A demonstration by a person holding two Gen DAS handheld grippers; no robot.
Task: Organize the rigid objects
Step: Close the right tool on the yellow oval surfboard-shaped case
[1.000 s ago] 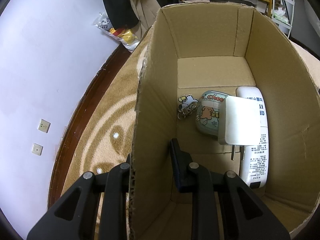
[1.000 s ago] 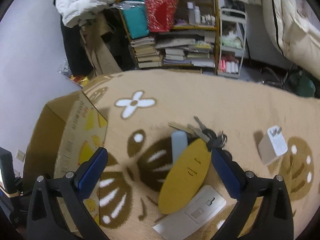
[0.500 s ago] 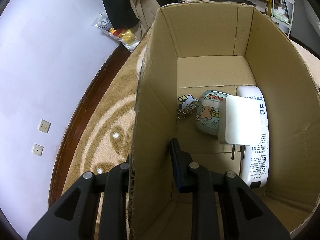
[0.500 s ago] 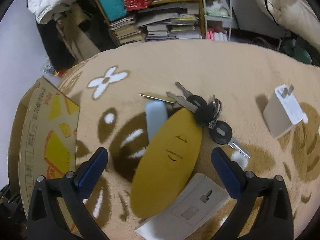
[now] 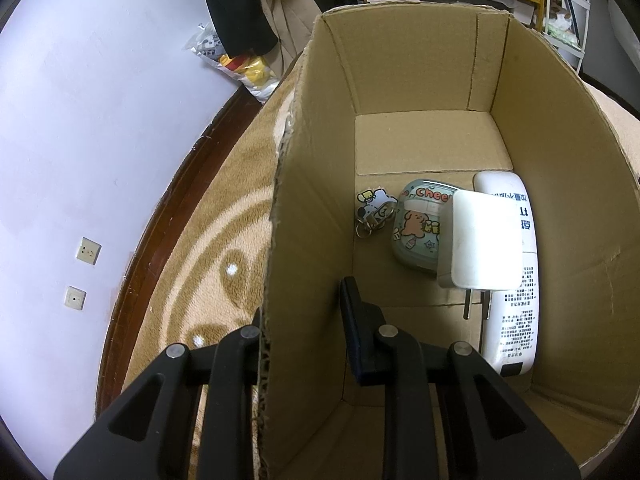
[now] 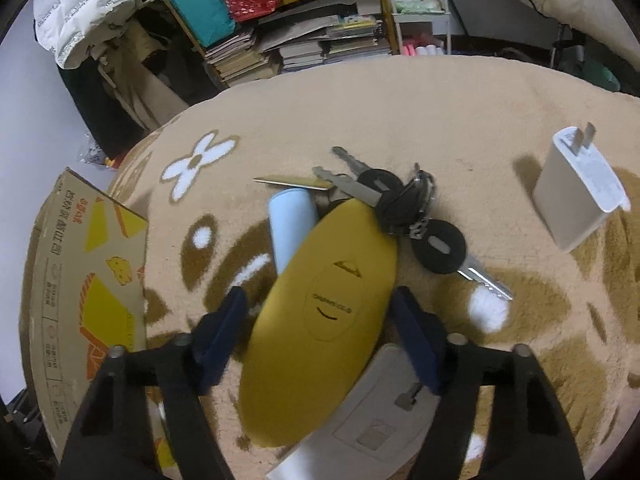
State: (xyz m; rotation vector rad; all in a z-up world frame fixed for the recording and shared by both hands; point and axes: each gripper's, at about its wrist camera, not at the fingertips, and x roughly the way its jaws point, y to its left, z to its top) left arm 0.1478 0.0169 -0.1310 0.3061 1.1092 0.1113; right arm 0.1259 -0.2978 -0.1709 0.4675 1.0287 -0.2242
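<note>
Right gripper (image 6: pixel 320 316): jaws spread, 1 finger on each side of the yellow oval case (image 6: pixel 324 320), neither pad clearly touching it. The case lies on the carpet (image 6: pixel 400 120) directly between the fingers, resting partly on a pale blue case (image 6: pixel 290 224) ahead of the left finger and on a white flat box (image 6: pixel 380 412) beneath the right finger.

Left gripper (image 5: pixel 304 320): clamped astride the left wall of the cardboard box (image 5: pixel 304 184), 1 finger outside, 1 inside. Whether the pads press the card firmly cannot be confirmed.

Box contents, ahead of the inner finger: a cartoon keychain (image 5: pixel 374 210), a printed green case (image 5: pixel 420 224), a white charger (image 5: pixel 484 246) lying over it, and a long white device (image 5: pixel 516 280) to the far right.

Risks:
1. The yellow case is smooth and curved; a closing grip off its widest part may squeeze it out forwards.
2. The case overlaps 2 items, so lifting may drag or tip them.
3. The key bunch (image 6: pixel 404 204) touches the case's far end and may snag.
4. The box wall is thin card; a loose hold may let the box shift.

Not determinable:
- The near end of the yellow case and most of the white flat box are hidden behind the gripper body.
- A thin card (image 6: pixel 296 182) beyond the blue case is seen edge-on only.
- A second charger (image 6: pixel 576 200) far right is blurred.
</note>
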